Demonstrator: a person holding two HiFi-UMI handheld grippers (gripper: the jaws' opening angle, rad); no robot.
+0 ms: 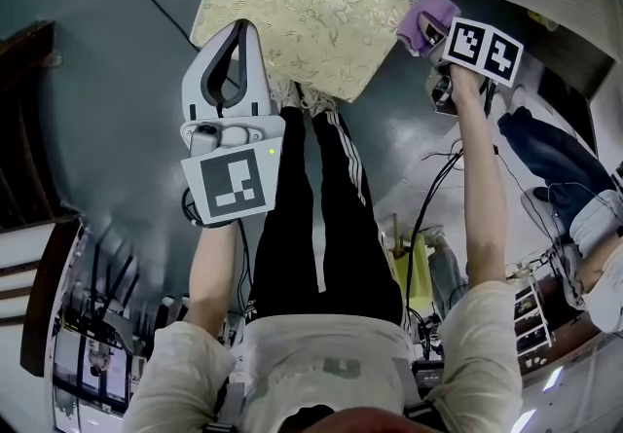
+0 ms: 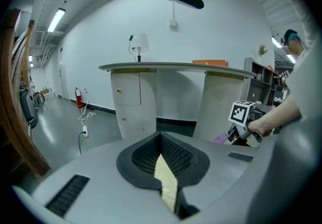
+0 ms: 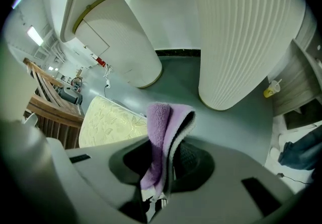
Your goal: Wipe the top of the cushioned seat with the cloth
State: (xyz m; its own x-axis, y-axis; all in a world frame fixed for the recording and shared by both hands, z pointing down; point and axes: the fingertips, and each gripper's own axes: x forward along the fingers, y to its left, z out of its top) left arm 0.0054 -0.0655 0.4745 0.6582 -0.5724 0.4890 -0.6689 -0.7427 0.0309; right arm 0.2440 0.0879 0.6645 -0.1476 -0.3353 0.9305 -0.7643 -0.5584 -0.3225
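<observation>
The cushioned seat (image 1: 302, 13) is cream with a gold leaf pattern and lies on the grey floor just ahead of the person's shoes. A purple cloth (image 1: 426, 15) is folded in my right gripper (image 1: 428, 30), which is shut on it just off the seat's right corner. In the right gripper view the cloth (image 3: 163, 127) stands up between the jaws, with the seat (image 3: 110, 122) to the left. My left gripper (image 1: 241, 30) hangs over the seat's near left edge, shut and holding nothing. A sliver of seat (image 2: 167, 180) shows past its pads.
Two white ribbed counter pedestals (image 3: 241, 36) stand beyond the seat. Dark wooden furniture (image 1: 29, 129) is at the left. The person's legs (image 1: 321, 198) and cables (image 1: 428, 198) fill the middle. Another person (image 1: 560, 163) sits at the right. A yellow cup (image 3: 273, 88) sits by a shelf.
</observation>
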